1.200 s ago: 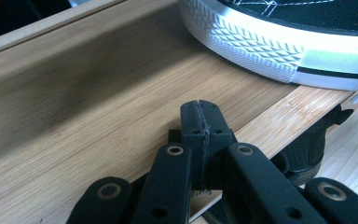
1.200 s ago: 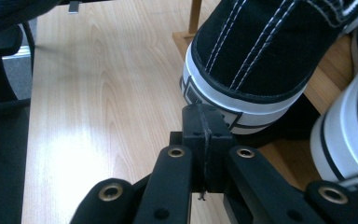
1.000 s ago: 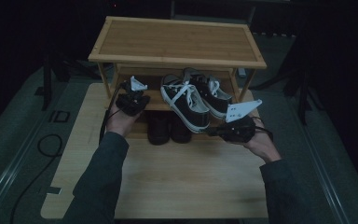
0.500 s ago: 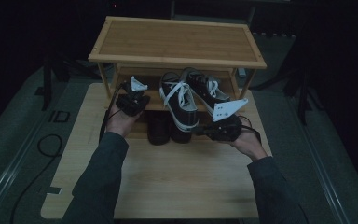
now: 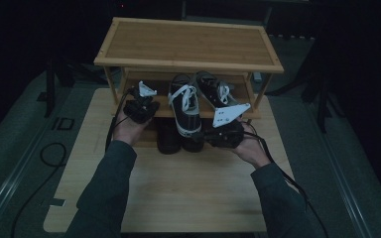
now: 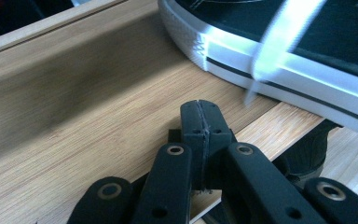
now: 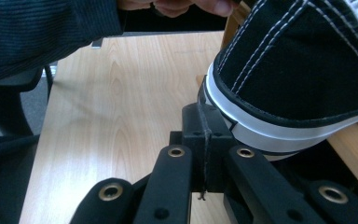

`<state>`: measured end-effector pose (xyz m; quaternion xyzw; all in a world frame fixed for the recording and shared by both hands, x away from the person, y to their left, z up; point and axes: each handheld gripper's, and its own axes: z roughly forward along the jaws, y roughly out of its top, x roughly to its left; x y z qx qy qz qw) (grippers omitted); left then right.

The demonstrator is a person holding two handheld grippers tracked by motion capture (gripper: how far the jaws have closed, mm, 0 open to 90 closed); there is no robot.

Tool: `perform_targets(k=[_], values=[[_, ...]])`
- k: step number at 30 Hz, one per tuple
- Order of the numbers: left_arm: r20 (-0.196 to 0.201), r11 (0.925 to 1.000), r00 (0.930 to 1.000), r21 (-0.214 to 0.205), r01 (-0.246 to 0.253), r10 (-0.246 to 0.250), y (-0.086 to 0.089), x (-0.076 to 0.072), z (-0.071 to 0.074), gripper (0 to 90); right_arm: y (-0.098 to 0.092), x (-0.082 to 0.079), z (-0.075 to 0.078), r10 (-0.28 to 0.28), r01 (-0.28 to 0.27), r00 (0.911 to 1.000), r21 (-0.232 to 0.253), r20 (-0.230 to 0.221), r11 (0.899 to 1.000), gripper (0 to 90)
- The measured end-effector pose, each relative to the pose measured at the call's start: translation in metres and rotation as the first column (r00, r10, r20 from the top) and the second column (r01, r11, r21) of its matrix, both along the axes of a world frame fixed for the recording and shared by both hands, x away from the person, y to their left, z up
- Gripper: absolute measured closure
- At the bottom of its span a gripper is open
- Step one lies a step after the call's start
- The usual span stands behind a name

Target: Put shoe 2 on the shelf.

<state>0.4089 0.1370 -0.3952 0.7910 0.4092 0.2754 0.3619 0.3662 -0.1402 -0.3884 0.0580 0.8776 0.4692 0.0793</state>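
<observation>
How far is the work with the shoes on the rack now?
Looks done: two sneakers, left and right, sit on the rack's lower shelf, and a dark pair stands underneath. In hand: the right gripper, jaws shut, is at the heel of the left sneaker, which overhangs the shelf edge. The left gripper, shut and empty, hovers over the shelf. Probably left: pushing that sneaker fully in.

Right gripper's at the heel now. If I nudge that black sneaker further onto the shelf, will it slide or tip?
The sneaker probably slides: its flat rubber sole lies on the smooth shelf. Its overhanging heel could tip down. Canvas may dent under the shut right gripper.
</observation>
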Motion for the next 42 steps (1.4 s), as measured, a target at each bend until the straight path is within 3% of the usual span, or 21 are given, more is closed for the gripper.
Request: perform_targets(k=[3,7,10,16,25,42], values=[[0.008,0.9999,1.0000,0.011,0.006,-0.006,0.000,0.000,0.000,90.0,0.005,0.003,0.000,0.006,-0.006,1.0000,0.006,-0.005,1.000,90.0],[0.037,0.9969,0.9993,0.079,0.000,-0.003,-0.002,-0.002,0.000,90.0,0.009,0.003,0.000,0.008,-0.008,0.9999,0.004,-0.007,1.000,90.0],[0.038,0.9965,0.9993,0.083,-0.007,0.004,0.001,-0.003,0.000,90.0,0.009,0.003,0.001,0.006,-0.006,1.0000,0.002,-0.007,1.000,90.0],[-0.001,0.9994,0.9998,0.026,-0.021,0.021,0.005,-0.001,0.001,90.0,0.011,0.005,-0.001,0.017,-0.017,0.9998,0.014,-0.012,1.000,90.0],[-0.011,0.9994,0.9995,0.014,-0.030,0.030,0.004,-0.001,0.001,90.0,0.018,0.011,-0.005,0.033,-0.032,0.9993,0.042,-0.017,0.999,90.0],[-0.010,0.9992,0.9992,-0.008,-0.038,0.038,0.005,-0.001,0.000,90.0,0.029,0.019,-0.006,0.021,-0.022,0.9995,0.032,0.022,0.999,90.0]])
